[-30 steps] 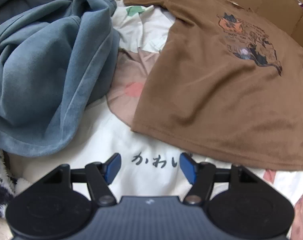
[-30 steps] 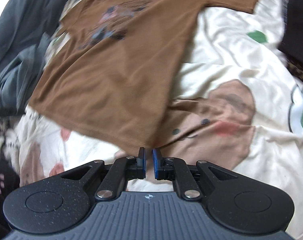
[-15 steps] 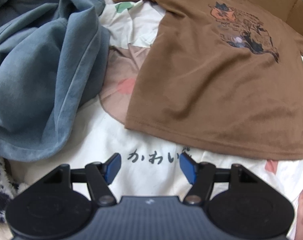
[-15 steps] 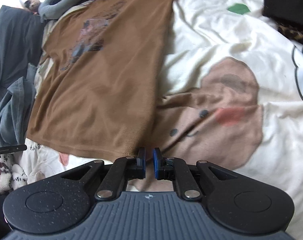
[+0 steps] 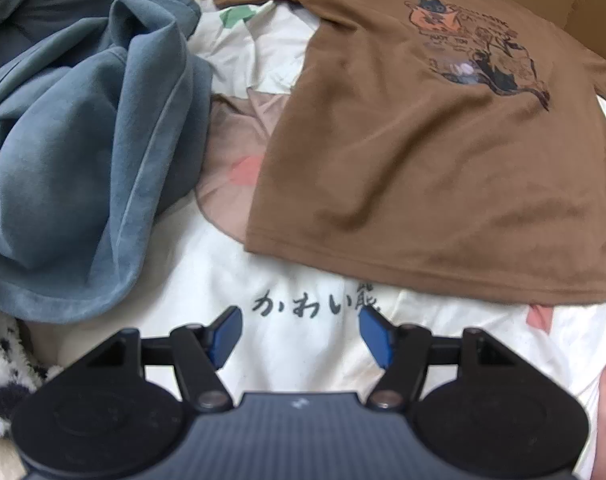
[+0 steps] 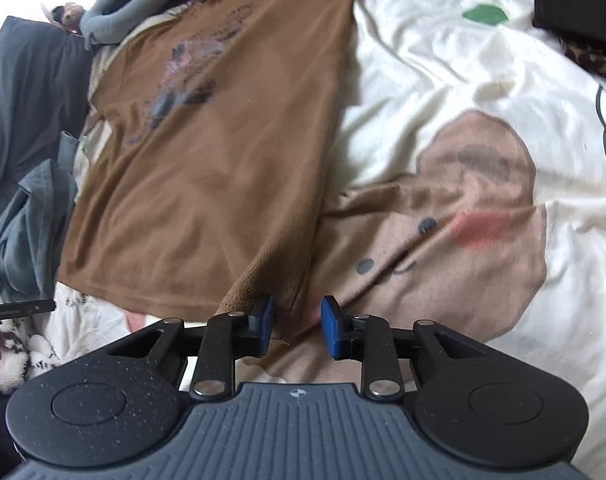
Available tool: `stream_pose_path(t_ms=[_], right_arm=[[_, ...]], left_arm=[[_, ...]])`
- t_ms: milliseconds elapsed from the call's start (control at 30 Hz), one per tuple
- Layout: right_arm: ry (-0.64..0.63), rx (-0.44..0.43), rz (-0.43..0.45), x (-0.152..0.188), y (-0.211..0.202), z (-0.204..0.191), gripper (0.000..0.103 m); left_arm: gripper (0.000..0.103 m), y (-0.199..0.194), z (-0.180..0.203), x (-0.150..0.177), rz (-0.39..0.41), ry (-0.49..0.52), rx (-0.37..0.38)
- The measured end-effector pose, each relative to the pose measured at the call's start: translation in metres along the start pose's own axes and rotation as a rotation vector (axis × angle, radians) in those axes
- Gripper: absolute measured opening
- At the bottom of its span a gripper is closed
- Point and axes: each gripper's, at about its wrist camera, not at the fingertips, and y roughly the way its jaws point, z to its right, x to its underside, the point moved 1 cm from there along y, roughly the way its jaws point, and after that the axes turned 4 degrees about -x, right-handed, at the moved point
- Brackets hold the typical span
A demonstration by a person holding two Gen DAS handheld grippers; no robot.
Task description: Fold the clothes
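Right wrist view: right gripper [image 6: 294, 322] seen with jaws opening; one hem corner of the brown T-shirt [image 6: 207, 184] lies between the pads, not pressed.
Left gripper [image 5: 299, 332]: spread wide, nothing between; held over the printed bedsheet [image 5: 303, 360].
T-shirts: one, laid flat on the sheet, print up.
Other garments: one blue-grey sweatshirt [image 5: 83, 152], heaped just left of the T-shirt.
Containers: one cardboard box [image 5: 563, 4], behind the T-shirt; contents cannot be told.

"かわい熊" — black script on the bedsheet [image 5: 303, 360]
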Motion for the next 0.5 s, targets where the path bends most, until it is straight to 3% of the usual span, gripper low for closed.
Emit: stream_pose_path(t_ms=[400, 433, 500], right_arm=[[0.073, -0.043, -0.032, -0.001, 0.019, 0.001, 0.027], [0.089, -0.046, -0.038, -0.001, 0.021, 0.002, 0.026], [0.103, -0.055, -0.042, 0.0, 0.022, 0.003, 0.009]], left_arm=[[0.067, 0.0, 0.005, -0.004, 0.003, 0.029, -0.001], [0.067, -0.001, 0.006, -0.004, 0.005, 0.032, -0.002], [0.067, 0.0, 0.006, -0.004, 0.006, 0.034, -0.002]])
